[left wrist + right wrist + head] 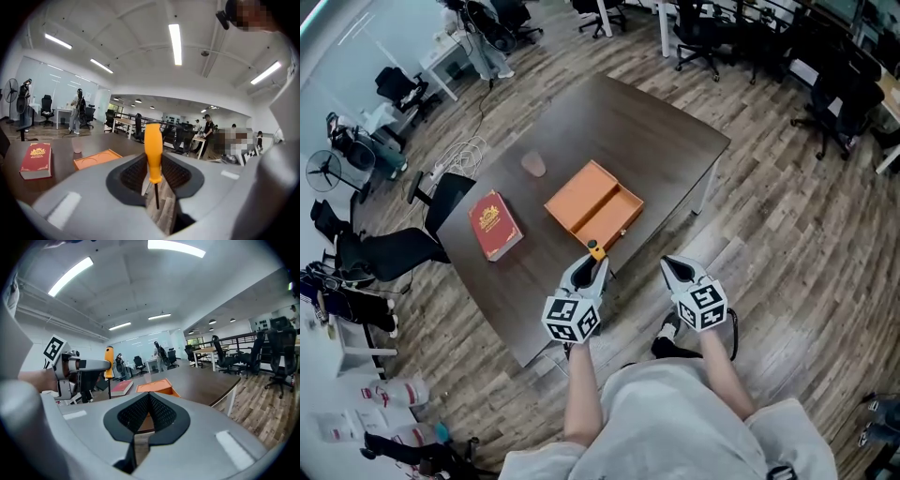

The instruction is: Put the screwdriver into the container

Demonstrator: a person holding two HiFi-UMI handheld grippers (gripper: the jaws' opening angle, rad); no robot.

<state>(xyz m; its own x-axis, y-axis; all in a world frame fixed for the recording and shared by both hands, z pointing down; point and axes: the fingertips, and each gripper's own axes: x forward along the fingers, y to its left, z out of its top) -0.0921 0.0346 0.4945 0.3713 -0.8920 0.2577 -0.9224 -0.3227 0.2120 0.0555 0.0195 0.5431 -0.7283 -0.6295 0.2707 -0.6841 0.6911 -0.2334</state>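
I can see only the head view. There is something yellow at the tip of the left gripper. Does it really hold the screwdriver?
Observer: Yes. In the left gripper view the left gripper has its fingers closed on the yellow handle of the screwdriver, which stands upright.
Operator: Where does the metal shaft point?
Observer: Downward. The right gripper view shows the shaft hanging below the handle.
Operator: Does the right gripper carry anything?
Observer: No. The right gripper has its fingers together, with nothing between them.
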